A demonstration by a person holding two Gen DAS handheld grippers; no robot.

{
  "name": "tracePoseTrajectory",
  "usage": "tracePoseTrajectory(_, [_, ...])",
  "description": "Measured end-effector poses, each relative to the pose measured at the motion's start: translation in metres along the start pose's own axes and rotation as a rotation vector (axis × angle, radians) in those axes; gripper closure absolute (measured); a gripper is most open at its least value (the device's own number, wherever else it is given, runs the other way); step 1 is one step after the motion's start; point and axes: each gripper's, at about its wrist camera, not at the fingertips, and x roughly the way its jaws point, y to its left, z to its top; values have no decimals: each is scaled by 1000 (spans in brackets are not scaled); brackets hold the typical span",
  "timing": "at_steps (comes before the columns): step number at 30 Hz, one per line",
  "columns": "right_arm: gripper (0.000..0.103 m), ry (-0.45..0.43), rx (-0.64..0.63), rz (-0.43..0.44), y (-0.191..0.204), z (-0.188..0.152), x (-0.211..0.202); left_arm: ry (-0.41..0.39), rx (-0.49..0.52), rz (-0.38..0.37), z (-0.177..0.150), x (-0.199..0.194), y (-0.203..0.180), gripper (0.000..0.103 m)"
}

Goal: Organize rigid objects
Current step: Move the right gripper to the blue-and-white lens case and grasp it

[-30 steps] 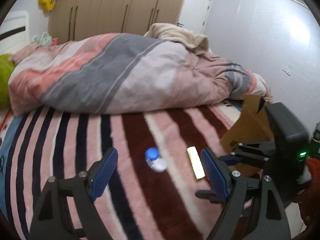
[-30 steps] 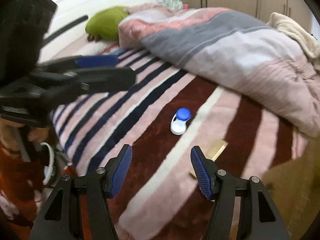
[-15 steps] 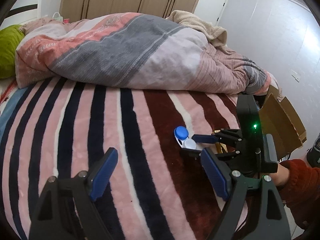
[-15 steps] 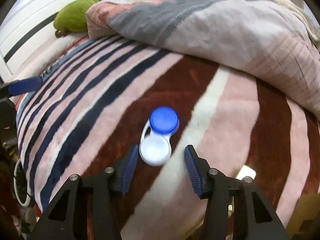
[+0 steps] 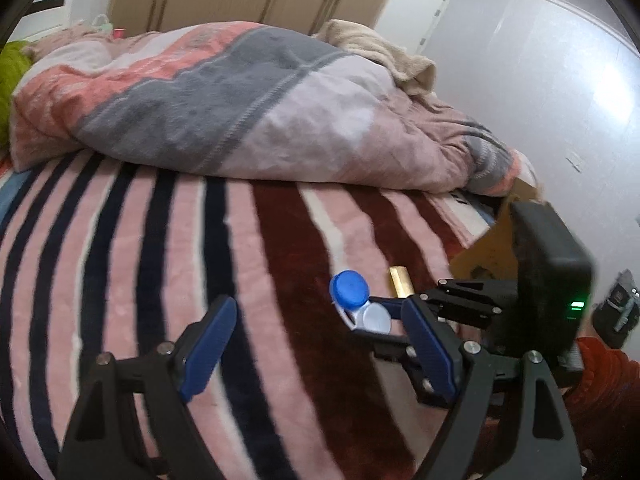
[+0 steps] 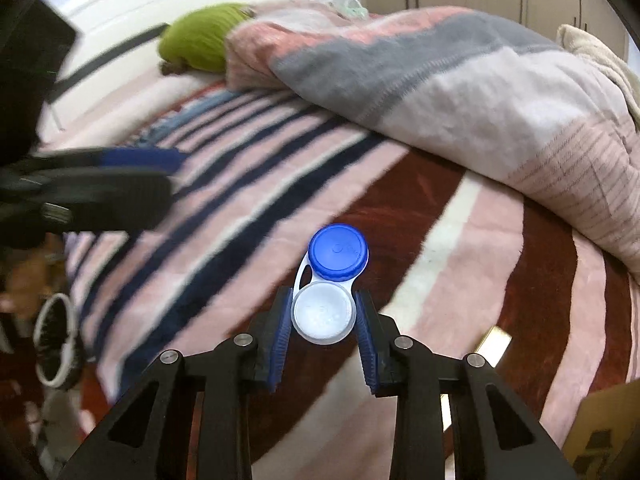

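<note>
Striped blanket (image 6: 460, 248) lay under both grippers. Left gripper (image 5: 320, 356) hung wide, holding nothing. Right gripper (image 6: 322, 326) pinched white end of contact lens case (image 6: 330, 280); blue cap projected beyond fingertips. Gold bar (image 5: 400, 282) lay just right of it.

The smooth plastic contact-lens case (image 6: 328, 288) has a glossy blue ribbed cap and a matt white cap. It sits between ribbed blue rubbery pads (image 6: 280, 336) on matt black plastic fingers with bright metal screws. Underneath lies a fuzzy striped fleece blanket (image 6: 460, 280); a shiny gold metallic bar (image 5: 401, 282) and matt brown cardboard box (image 5: 486, 248) are nearby.
</note>
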Motion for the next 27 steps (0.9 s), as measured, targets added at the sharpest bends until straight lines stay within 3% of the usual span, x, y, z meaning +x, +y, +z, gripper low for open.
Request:
tracePoseTrajectory(5, [77,-68,-19,56,17,-2,-50,-2,20,-125,4,-4,-29,37])
tracePoseTrajectory(10, [77,-125,-48,40,22,-2,-94,-21,74,-194,11,-12,-62,65])
tracePoseTrajectory(13, [77,-152,-47,23,17,-5,-118,-44,121,-183,18,-17,-83,80])
tracePoseTrajectory(15, [77,-179,-39,8,11,-6,-137,-42,142,-196,21,-15,-98,85])
tracePoseTrajectory(18, [77,-208,-26,-12,1,-12,-159,-42,111,-279,30,-12,-112,83])
tracePoseTrajectory(20, [77,-224,-38,-47,-5,-18,-170,-38,89,-312,34,-8,-119,68])
tracePoseTrajectory(21, [77,-232,-36,-60,-8,-21,-175,-37,84,-307,36,-6,-123,56])
tracePoseTrajectory(22, [77,-237,-29,-65,-12,-23,-179,-35,84,-299,37,-5,-127,53])
tracePoseTrajectory(27, [77,-240,-11,-61,-20,-35,-188,-32,93,-254,38,-4,-135,52])
